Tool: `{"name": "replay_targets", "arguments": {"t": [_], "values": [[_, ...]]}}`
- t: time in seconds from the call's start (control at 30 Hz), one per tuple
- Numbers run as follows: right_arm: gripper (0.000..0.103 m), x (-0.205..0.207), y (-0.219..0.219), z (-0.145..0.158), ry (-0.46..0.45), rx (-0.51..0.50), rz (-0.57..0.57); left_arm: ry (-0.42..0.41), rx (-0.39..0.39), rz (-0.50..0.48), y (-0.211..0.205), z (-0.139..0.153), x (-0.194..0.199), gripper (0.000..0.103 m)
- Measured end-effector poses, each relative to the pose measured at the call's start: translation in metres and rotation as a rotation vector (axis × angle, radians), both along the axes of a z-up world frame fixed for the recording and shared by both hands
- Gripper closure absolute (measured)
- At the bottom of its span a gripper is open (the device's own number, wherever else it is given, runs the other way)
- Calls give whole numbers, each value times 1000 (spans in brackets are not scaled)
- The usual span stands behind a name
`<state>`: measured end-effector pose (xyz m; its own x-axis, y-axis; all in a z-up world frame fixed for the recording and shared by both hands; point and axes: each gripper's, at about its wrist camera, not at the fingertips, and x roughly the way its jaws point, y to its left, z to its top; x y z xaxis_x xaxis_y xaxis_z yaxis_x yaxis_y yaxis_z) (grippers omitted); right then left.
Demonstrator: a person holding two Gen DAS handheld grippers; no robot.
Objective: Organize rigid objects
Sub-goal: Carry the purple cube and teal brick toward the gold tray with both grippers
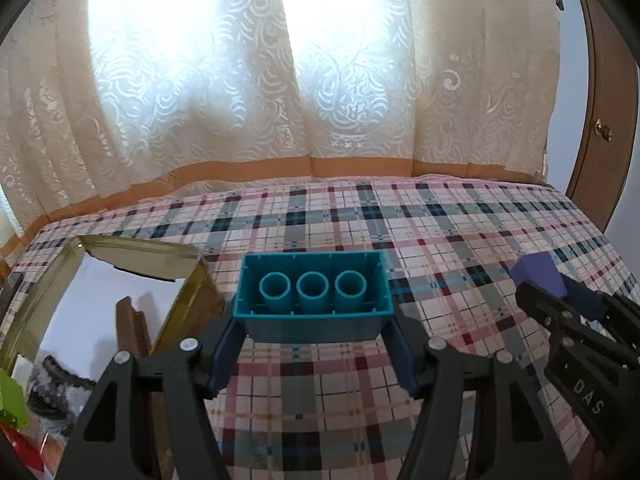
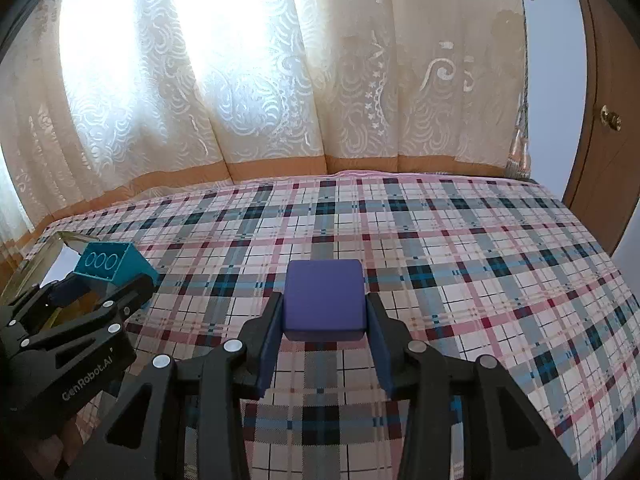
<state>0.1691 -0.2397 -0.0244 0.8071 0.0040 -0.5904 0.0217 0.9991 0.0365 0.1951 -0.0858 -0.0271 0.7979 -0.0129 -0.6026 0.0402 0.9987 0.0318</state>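
My left gripper [image 1: 314,334] is shut on a teal building brick [image 1: 314,300], hollow underside with three tubes facing me, held above the plaid bed. It also shows in the right wrist view [image 2: 110,266] at the left. My right gripper [image 2: 324,330] is shut on a purple block [image 2: 324,298], held above the bed. In the left wrist view the purple block [image 1: 538,274] and right gripper [image 1: 576,300] are at the right.
A gold-walled open box [image 1: 120,276] sits at the bed's left edge, just left of the teal brick. The plaid bedspread [image 2: 460,260] stretches ahead to lace curtains [image 2: 240,80]. A wooden door [image 2: 608,120] is at the right.
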Motion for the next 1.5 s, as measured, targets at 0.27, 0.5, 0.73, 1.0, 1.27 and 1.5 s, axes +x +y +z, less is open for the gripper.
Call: {"name": "replay_targets", "arguments": {"t": [0.27, 0.5, 0.73, 1.0, 1.27, 1.5], "values": [[60, -12, 11, 2, -26, -31, 15, -31, 4, 15, 3, 3, -16, 39], [60, -16, 12, 3, -32, -25, 22, -51, -8, 30, 9, 4, -24, 39], [60, -24, 15, 3, -48, -24, 35, -64, -8, 38, 12, 5, -31, 39], [60, -36, 24, 6, -81, -45, 49, -73, -23, 40, 18, 5, -45, 39], [60, -43, 28, 7, -95, -42, 64, -94, -7, 37, 20, 7, -59, 39], [60, -49, 33, 8, -106, -51, 84, -96, -6, 39, 25, 8, -72, 39]]}}
